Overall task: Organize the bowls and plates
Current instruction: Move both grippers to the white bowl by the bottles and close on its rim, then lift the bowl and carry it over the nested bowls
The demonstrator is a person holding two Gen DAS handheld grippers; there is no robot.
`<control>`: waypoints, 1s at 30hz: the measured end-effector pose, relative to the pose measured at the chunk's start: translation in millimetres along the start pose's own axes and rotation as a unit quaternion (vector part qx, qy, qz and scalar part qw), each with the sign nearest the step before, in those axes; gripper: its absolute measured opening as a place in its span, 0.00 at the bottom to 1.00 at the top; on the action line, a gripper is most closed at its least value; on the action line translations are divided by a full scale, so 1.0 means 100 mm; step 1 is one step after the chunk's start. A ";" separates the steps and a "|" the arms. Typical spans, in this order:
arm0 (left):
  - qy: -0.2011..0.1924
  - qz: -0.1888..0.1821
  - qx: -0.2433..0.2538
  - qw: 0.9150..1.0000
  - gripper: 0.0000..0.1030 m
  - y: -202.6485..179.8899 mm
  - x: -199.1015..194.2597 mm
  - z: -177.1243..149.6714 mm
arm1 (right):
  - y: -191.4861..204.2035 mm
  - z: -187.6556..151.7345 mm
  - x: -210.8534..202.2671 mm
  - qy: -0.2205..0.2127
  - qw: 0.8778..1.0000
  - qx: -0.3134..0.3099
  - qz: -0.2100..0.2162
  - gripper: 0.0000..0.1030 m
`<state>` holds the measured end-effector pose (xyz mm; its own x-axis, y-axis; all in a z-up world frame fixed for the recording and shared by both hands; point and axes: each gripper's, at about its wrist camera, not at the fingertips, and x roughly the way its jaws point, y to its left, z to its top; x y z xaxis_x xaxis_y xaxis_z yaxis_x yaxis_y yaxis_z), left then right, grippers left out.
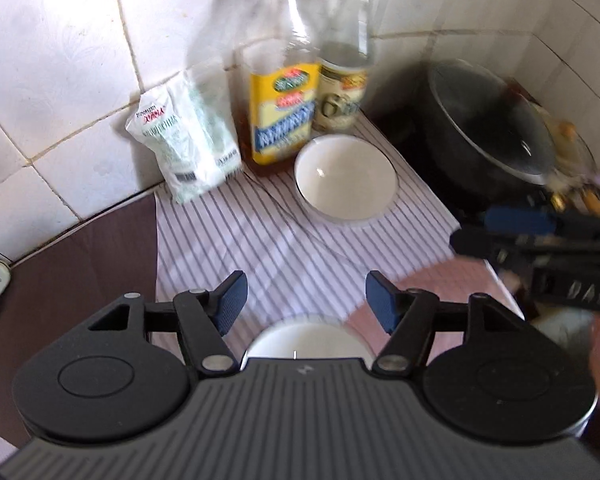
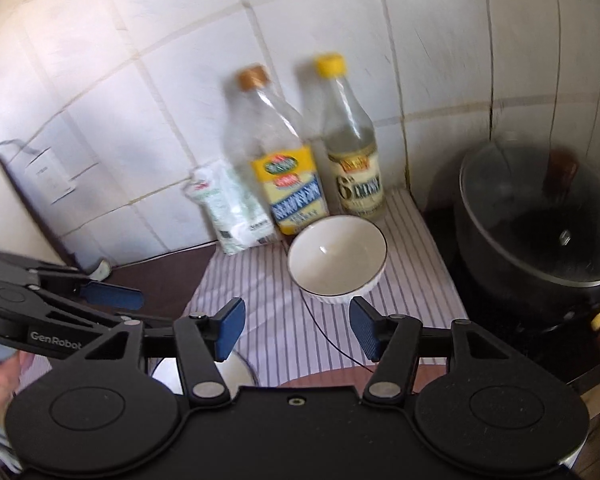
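A white bowl stands on a striped cloth in front of two bottles; it also shows in the right wrist view. A second white bowl sits just below my left gripper, partly hidden by the gripper body; its rim shows in the right wrist view. My left gripper is open and empty above the cloth. My right gripper is open and empty, just short of the far bowl. A pink plate edge lies under the right gripper.
A yellow-labelled oil bottle, a vinegar bottle and a white packet stand against the tiled wall. A black pot with a glass lid sits at the right on a stove. The left gripper shows at the right wrist view's left.
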<state>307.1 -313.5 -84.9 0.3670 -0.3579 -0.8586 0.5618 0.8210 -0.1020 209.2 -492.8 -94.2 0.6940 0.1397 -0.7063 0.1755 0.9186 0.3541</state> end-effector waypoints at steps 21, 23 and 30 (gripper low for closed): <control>0.007 -0.018 -0.147 0.989 0.35 0.18 1.47 0.25 | -0.58 -0.18 1.45 -0.032 0.990 0.124 -0.066 0.44; 0.013 -0.028 -0.151 0.988 0.31 0.21 1.52 0.26 | -0.65 -0.20 1.50 -0.032 0.986 0.156 -0.047 0.37; 0.041 -0.025 -0.127 0.991 0.13 0.10 1.54 0.27 | -0.54 -0.12 1.55 -0.015 0.989 0.129 -0.077 0.21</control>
<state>389.1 -372.3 -204.4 0.2758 -0.3717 -0.8864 0.3685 0.8926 -0.2596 298.9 -516.0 -230.1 0.6646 -0.0082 -0.7472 0.4504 0.8023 0.3918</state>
